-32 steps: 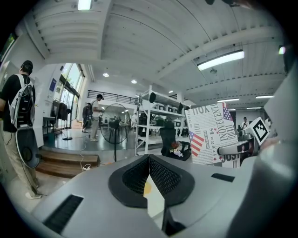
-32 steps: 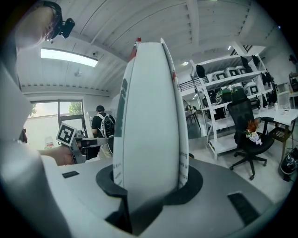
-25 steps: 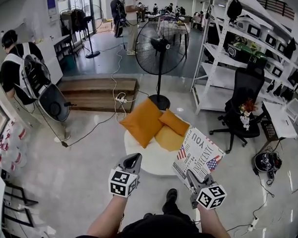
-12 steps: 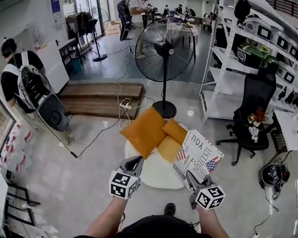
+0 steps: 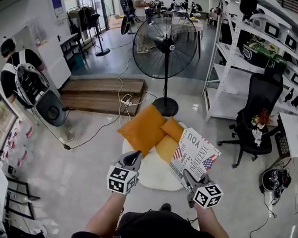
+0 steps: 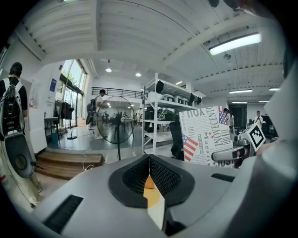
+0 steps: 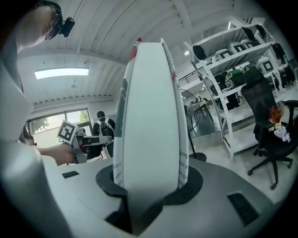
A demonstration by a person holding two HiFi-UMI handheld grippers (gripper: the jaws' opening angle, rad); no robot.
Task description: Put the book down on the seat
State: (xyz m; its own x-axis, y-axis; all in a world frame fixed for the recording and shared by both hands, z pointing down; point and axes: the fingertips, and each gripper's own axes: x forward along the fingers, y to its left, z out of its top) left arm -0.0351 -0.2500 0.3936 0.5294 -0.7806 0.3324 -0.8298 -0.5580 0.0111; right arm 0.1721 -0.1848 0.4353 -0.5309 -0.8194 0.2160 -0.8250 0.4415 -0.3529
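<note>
1. Your thick rectangular book, its white cover printed with black lettering and flag patches, hangs tilted in the air at the right edge of the round, smooth white seat.
2. Soft square orange fabric cushions lie along the seat's far edge.
3. Your right gripper is clamped on the book's lower edge.
4. Your left gripper is empty, its black meshed pads pressed together at the tips.
</note>
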